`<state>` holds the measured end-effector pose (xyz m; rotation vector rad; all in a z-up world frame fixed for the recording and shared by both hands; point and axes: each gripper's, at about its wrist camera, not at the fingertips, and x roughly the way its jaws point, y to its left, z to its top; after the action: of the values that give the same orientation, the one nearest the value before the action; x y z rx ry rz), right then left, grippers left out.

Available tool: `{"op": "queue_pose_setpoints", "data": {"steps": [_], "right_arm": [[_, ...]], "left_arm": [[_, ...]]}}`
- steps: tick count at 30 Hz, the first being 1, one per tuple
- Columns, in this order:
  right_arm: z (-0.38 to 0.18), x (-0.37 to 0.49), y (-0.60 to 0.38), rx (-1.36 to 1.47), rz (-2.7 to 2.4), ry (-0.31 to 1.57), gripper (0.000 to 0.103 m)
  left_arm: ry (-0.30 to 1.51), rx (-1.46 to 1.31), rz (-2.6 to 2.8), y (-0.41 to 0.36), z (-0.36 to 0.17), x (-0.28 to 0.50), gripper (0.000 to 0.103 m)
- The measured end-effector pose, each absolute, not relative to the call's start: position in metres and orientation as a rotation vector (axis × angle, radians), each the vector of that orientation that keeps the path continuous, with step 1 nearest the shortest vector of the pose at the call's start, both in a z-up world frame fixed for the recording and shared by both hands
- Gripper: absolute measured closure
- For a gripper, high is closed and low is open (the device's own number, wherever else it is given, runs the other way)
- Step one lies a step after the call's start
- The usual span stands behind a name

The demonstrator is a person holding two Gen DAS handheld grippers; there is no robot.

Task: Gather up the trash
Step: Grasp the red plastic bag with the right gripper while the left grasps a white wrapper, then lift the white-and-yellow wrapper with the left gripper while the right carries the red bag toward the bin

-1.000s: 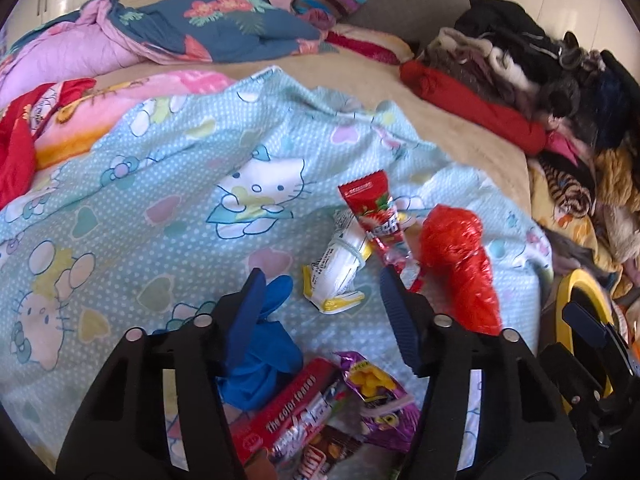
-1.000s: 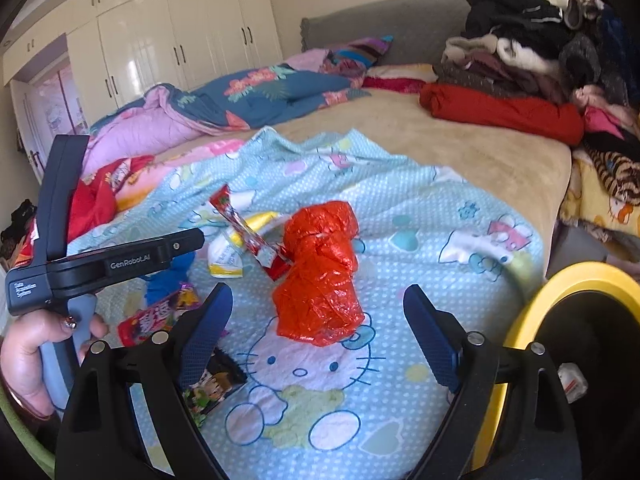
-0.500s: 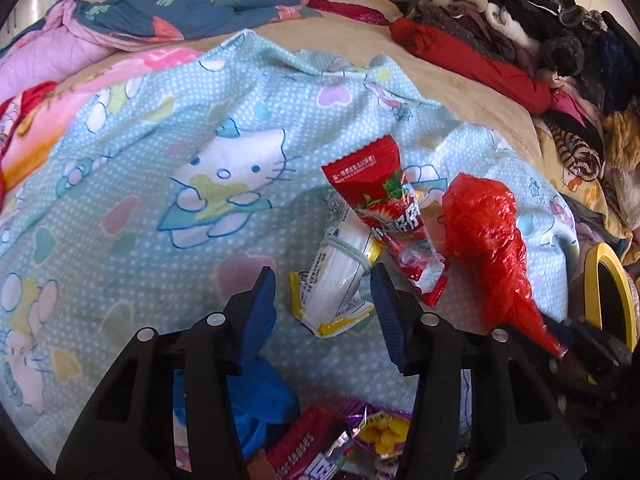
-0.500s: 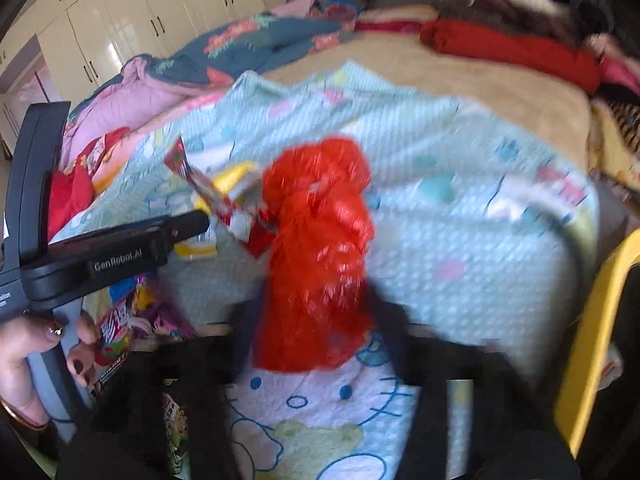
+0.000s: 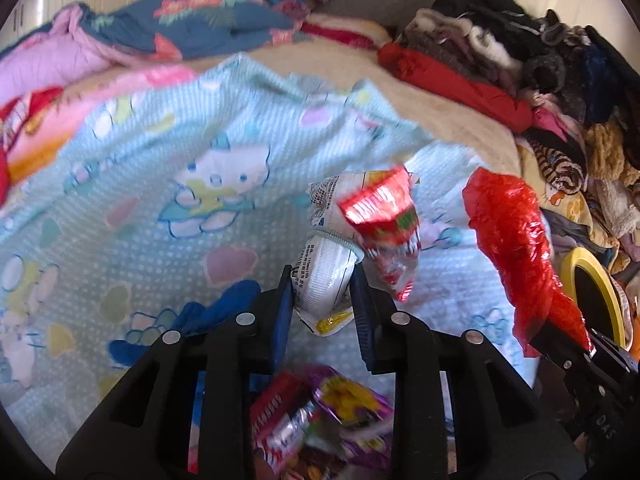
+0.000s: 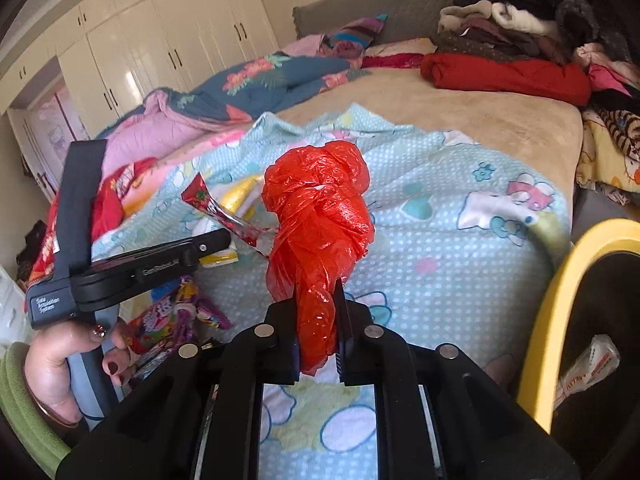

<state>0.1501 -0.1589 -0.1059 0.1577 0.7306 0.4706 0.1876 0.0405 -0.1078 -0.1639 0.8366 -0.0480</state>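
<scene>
My left gripper [image 5: 322,294] is shut on a white and yellow wrapper [image 5: 326,276] and holds it above the blanket, with a red snack wrapper [image 5: 386,224] hanging against it. My right gripper [image 6: 318,320] is shut on a crumpled red plastic bag [image 6: 320,216], lifted off the blanket; the bag also shows in the left wrist view [image 5: 516,240]. A yellow-rimmed bin [image 6: 560,300] stands at the right, with a wrapper [image 6: 588,368] inside. My left gripper shows in the right wrist view [image 6: 216,242], holding the red snack wrapper [image 6: 218,210].
A light blue cartoon blanket [image 5: 160,184] covers the bed. A blue glove [image 5: 224,308] and several colourful snack packets [image 5: 320,420] lie near its front edge. Piled clothes [image 5: 520,60] and a folded red garment [image 6: 504,76] sit at the right. Quilts [image 6: 224,92] lie behind.
Both grippers have closed: the left on the white and yellow wrapper, the right on the red bag. Both items have been lifted off the blanket.
</scene>
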Motion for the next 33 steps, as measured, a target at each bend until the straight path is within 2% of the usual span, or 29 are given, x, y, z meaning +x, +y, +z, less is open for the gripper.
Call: {"op": "queue_pose_setpoints", "data": {"steps": [10,33], "right_arm": [[-0.091,0.127,-0.173,0.144,0.478,0.677,0.091],[-0.057,0.101,-0.198,0.175,0.491,0.597,0.091]], "left_arm": [[0.698,-0.192,-0.1,0.036,-0.056,0.159,0.082],[0.613,-0.235,-0.185,0.006,-0.01,0.132,0.082]]}}
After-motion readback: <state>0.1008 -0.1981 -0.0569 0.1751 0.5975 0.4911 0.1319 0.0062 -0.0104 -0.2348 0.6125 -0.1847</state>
